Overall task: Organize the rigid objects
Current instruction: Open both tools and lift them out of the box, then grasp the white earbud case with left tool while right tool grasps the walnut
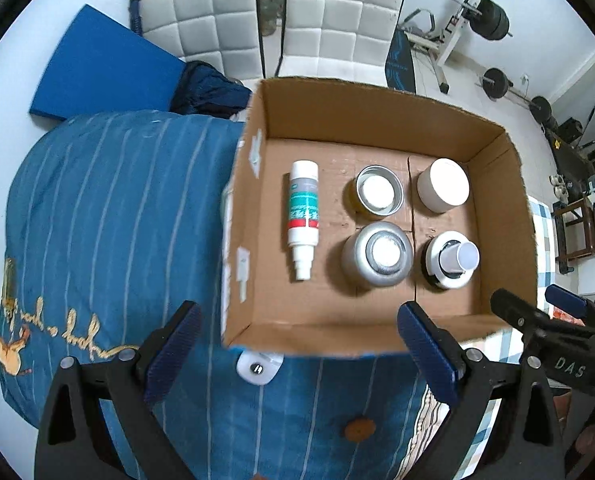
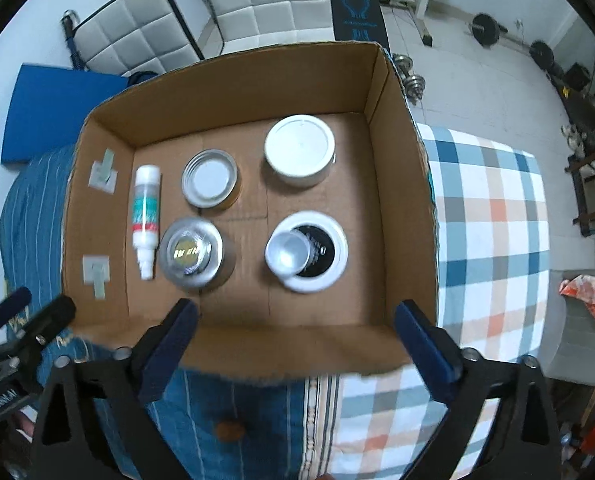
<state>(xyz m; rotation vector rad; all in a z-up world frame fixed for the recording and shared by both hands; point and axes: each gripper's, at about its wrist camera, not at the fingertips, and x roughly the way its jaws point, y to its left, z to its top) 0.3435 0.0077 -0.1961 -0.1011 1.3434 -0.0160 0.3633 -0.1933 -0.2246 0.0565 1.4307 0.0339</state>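
Observation:
An open cardboard box (image 1: 381,118) (image 2: 233,80) sits on the bed. In it a white spray bottle (image 1: 303,220) (image 2: 146,216) lies along the left wall. An open tin (image 1: 378,190) (image 2: 210,182), a white-lidded jar (image 1: 443,185) (image 2: 299,148), a silver can (image 1: 377,256) (image 2: 189,254) and a white capped bottle (image 1: 453,260) (image 2: 305,250) stand beside it. My left gripper (image 1: 301,352) (image 2: 41,304) hangs open above the box's near left edge, holding nothing. My right gripper (image 2: 297,348) (image 1: 533,300) is open and empty over the near wall.
A small white object (image 1: 259,366) and a brown disc (image 1: 359,430) lie on the blue striped bedding (image 1: 117,220) in front of the box. A checked blanket (image 2: 493,208) lies to the right. White chairs (image 1: 325,20), a blue mat (image 1: 97,68) and weight equipment (image 1: 493,20) stand beyond.

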